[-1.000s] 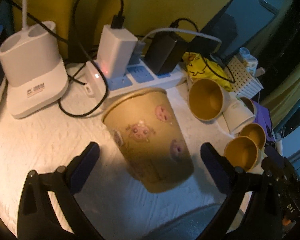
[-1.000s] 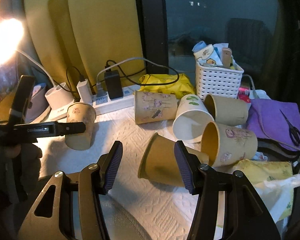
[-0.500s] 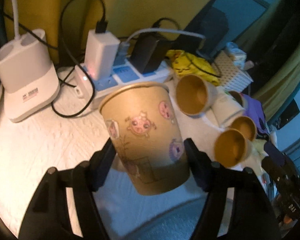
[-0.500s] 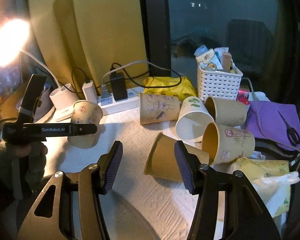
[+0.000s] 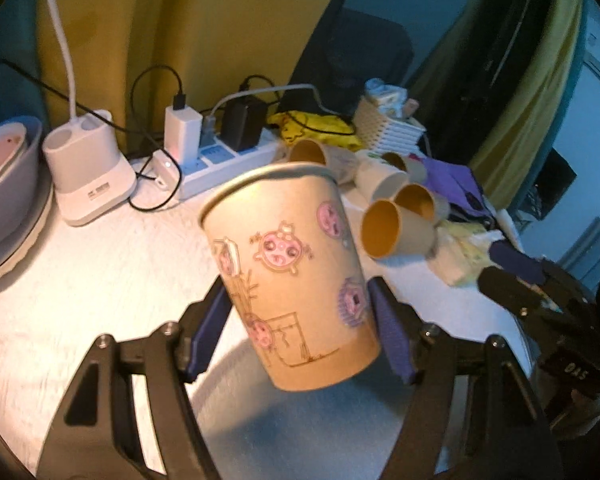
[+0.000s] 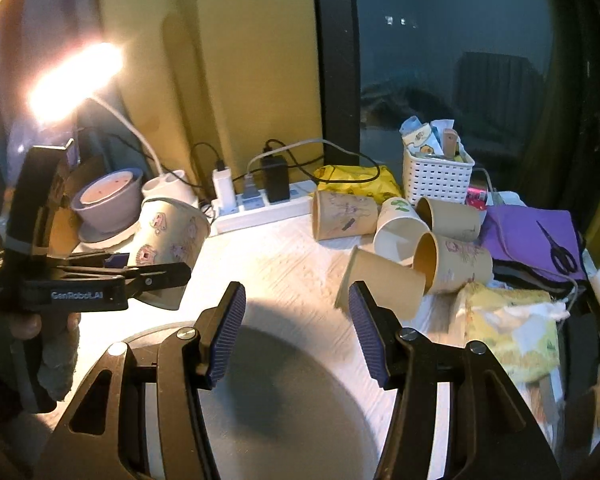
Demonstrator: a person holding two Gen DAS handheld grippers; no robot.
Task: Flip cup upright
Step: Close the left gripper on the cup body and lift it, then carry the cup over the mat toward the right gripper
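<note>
My left gripper (image 5: 296, 320) is shut on a tan paper cup with pink cartoon prints (image 5: 288, 264). It holds the cup above the white table, rim up and tilted a little. The same cup (image 6: 168, 240) and the left gripper (image 6: 148, 276) show at the left of the right wrist view. My right gripper (image 6: 296, 332) is open and empty above the table. A plain tan cup (image 6: 380, 288) lies on its side just beyond its right finger. Several more cups (image 6: 448, 256) lie on their sides behind it.
A power strip with chargers (image 5: 220, 152) and a white lamp base (image 5: 88, 168) stand at the back. A bowl on a plate (image 5: 4, 184) is at the left. A white basket (image 6: 436, 172), purple cloth with scissors (image 6: 540, 236) and yellow packets (image 6: 508, 320) crowd the right.
My left gripper has closed on the printed cup and lifted it off the table. My right gripper has drawn back and up a little, still open.
</note>
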